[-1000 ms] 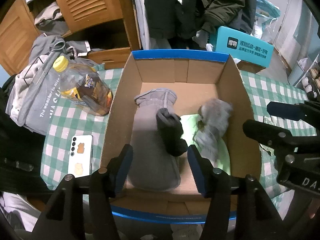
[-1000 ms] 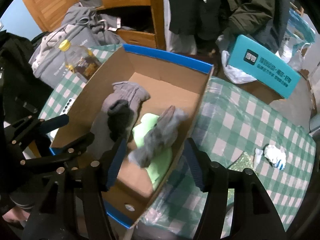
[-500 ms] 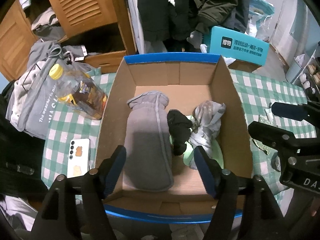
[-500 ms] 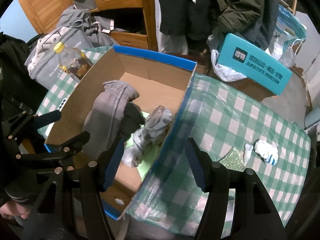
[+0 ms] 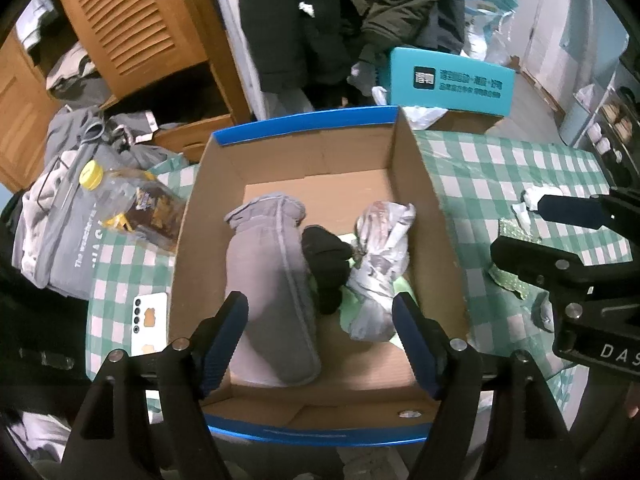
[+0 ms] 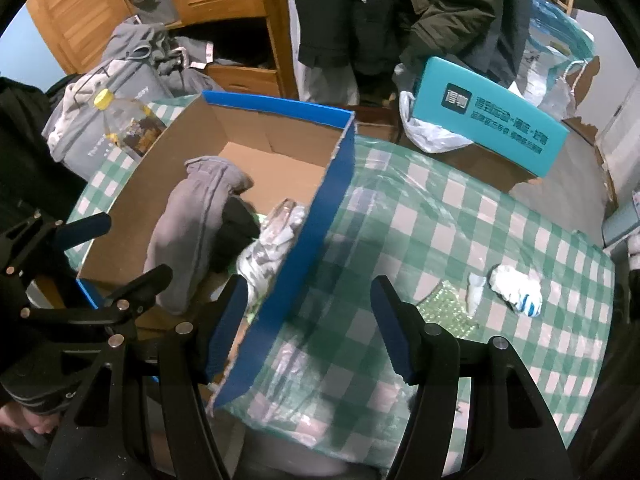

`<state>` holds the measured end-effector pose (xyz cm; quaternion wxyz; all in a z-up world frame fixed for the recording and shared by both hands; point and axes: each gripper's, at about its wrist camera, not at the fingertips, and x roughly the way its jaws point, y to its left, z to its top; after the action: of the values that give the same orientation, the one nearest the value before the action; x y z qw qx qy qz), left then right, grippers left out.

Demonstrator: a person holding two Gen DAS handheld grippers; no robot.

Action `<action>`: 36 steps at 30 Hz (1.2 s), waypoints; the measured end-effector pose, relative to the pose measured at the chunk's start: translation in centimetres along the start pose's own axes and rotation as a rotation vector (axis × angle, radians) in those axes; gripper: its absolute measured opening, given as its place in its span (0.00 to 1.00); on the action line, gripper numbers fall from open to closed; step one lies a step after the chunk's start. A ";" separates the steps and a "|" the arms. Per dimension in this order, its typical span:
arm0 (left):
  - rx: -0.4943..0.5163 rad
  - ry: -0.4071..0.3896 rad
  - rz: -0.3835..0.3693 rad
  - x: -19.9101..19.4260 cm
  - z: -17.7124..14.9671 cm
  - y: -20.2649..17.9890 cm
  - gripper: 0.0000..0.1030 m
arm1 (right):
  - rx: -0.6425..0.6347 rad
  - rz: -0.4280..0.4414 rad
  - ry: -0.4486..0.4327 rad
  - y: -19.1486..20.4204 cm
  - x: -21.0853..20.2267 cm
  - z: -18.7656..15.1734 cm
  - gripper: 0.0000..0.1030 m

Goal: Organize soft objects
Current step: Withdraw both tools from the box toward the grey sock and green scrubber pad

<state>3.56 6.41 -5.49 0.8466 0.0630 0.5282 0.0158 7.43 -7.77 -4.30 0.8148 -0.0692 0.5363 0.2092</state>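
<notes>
A blue-rimmed cardboard box stands on the green checked table. In it lie a long grey cloth, a black cloth, a grey-white crumpled cloth and a light green one underneath. My left gripper is open and empty, above the box's near side. My right gripper is open and empty, above the box's right wall and the table. A white and blue cloth lies on the table to the right.
A bottle with a yellow cap and a white phone lie left of the box. Grey clothes hang over the table's left edge. A teal box stands behind. A glittery green scrap lies by the white cloth.
Both grippers have pulled back and up from the box. The grey-white cloth dropped from between the right gripper's fingers and now lies in the box. The right gripper has swung right, over the table.
</notes>
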 end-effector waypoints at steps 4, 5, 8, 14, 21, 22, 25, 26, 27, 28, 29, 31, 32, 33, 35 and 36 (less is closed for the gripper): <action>0.017 0.007 0.004 0.1 0.2 -0.9 0.74 | 0.013 -0.005 -0.006 -1.1 -0.4 -0.5 0.61; 0.021 0.008 0.002 0.1 0.3 -1.1 0.74 | 0.016 -0.005 -0.007 -1.2 -0.5 -0.6 0.61; 0.032 0.006 0.001 0.1 0.4 -1.7 0.74 | 0.027 -0.004 -0.011 -1.9 -0.8 -1.0 0.61; 0.062 0.012 -0.008 0.1 0.7 -3.6 0.77 | 0.061 -0.010 -0.016 -3.8 -1.4 -1.9 0.61; 0.092 0.023 -0.039 0.3 1.1 -6.0 0.77 | 0.120 -0.027 -0.015 -6.7 -1.9 -3.2 0.62; 0.096 0.028 -0.045 0.4 1.1 -6.4 0.77 | 0.130 -0.030 -0.015 -7.2 -2.0 -3.5 0.62; 0.101 0.042 -0.059 0.8 1.1 -7.4 0.77 | 0.146 -0.038 -0.012 -8.3 -2.3 -4.3 0.62; 0.102 0.046 -0.064 0.9 1.1 -7.8 0.77 | 0.149 -0.042 -0.010 -8.6 -2.3 -4.5 0.62; 0.105 0.048 -0.070 1.0 1.1 -8.2 0.77 | 0.152 -0.044 -0.009 -8.8 -2.4 -4.7 0.62; 0.113 0.050 -0.072 1.2 1.0 -8.6 0.77 | 0.157 -0.047 -0.003 -9.2 -2.3 -5.2 0.62; 0.121 0.051 -0.068 1.3 0.9 -9.0 0.77 | 0.161 -0.049 0.001 -9.4 -2.2 -5.4 0.62; 0.140 0.058 -0.058 1.5 0.7 -9.9 0.77 | 0.175 -0.052 0.016 -10.1 -2.0 -6.2 0.62; 0.148 0.060 -0.061 1.6 0.6 -10.3 0.77 | 0.182 -0.051 0.023 -10.3 -1.8 -6.6 0.62; 0.154 0.064 -0.064 1.7 0.6 -10.7 0.77 | 0.188 -0.049 0.029 -10.5 -1.7 -6.9 0.62; 0.164 0.070 -0.070 1.8 0.5 -11.4 0.77 | 0.200 -0.048 0.050 -11.0 -1.2 -7.7 0.62; 0.169 0.073 -0.073 1.9 0.4 -11.7 0.77 | 0.203 -0.050 0.056 -11.1 -1.1 -7.9 0.62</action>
<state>4.23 -5.09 -8.44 0.8185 0.1143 0.5601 -0.0572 4.98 -20.71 -7.85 0.8072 -0.0054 0.5755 0.1313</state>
